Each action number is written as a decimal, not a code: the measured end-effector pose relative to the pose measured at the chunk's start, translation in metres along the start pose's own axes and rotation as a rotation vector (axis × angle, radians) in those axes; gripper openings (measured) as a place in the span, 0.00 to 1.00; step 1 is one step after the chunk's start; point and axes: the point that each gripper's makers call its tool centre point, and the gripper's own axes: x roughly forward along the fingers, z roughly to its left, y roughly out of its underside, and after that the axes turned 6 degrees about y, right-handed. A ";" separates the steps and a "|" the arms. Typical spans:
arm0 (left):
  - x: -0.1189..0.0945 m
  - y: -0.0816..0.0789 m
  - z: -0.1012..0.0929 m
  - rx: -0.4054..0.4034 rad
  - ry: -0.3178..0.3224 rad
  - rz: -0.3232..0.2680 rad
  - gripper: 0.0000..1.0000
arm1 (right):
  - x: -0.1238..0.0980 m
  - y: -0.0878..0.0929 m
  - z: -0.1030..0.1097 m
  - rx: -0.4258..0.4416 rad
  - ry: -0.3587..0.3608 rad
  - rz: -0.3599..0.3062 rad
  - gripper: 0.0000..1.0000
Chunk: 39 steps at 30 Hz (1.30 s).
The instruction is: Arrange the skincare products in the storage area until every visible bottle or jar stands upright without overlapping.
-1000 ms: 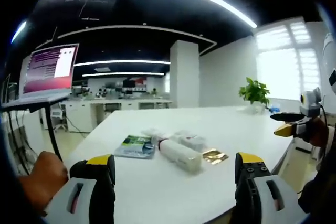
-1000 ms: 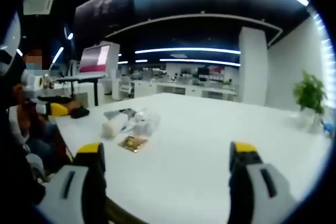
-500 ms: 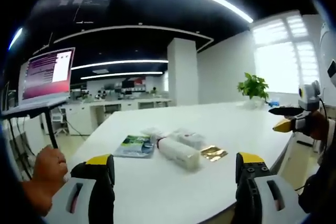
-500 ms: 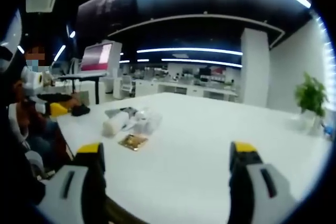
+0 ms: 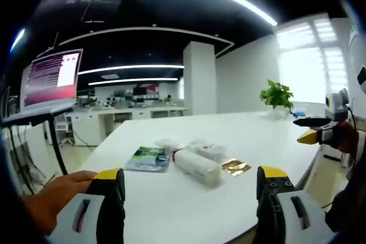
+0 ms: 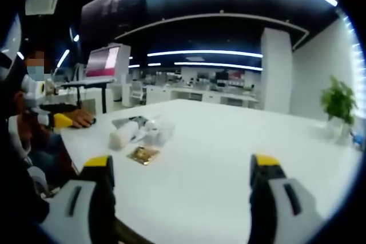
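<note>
A white bottle (image 5: pixel 196 167) lies on its side on the white table (image 5: pixel 229 135), with a clear-wrapped jar or pack (image 5: pixel 207 151) just behind it. A teal-and-white flat packet (image 5: pixel 148 159) lies to their left and a gold foil sachet (image 5: pixel 234 167) to their right. My left gripper (image 5: pixel 190 198) is open, well short of them, nothing between its jaws. In the right gripper view the same cluster sits far left: the white bottle (image 6: pixel 123 135), clear pack (image 6: pixel 158 132) and gold sachet (image 6: pixel 143 154). My right gripper (image 6: pixel 182 190) is open and holds nothing. It also appears at the right of the left gripper view as the right gripper (image 5: pixel 311 132).
A person's hand (image 5: pixel 54 195) rests at the table's near left edge. A monitor on a stand (image 5: pixel 51 78) is at the left, a potted plant (image 5: pixel 277 99) at the table's far right. Bare tabletop (image 6: pixel 229 152) spreads ahead of the right gripper.
The person's hand at the left has come forward onto the table edge beside my left jaw. Products and both grippers stay put.
</note>
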 end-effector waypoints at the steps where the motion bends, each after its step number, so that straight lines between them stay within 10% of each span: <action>1: 0.001 0.000 0.001 0.001 0.000 0.001 0.98 | 0.001 0.000 0.000 0.000 0.000 0.001 1.00; 39: -0.002 0.014 0.022 -0.025 -0.015 0.046 0.98 | 0.030 0.003 0.026 -0.047 -0.055 0.068 1.00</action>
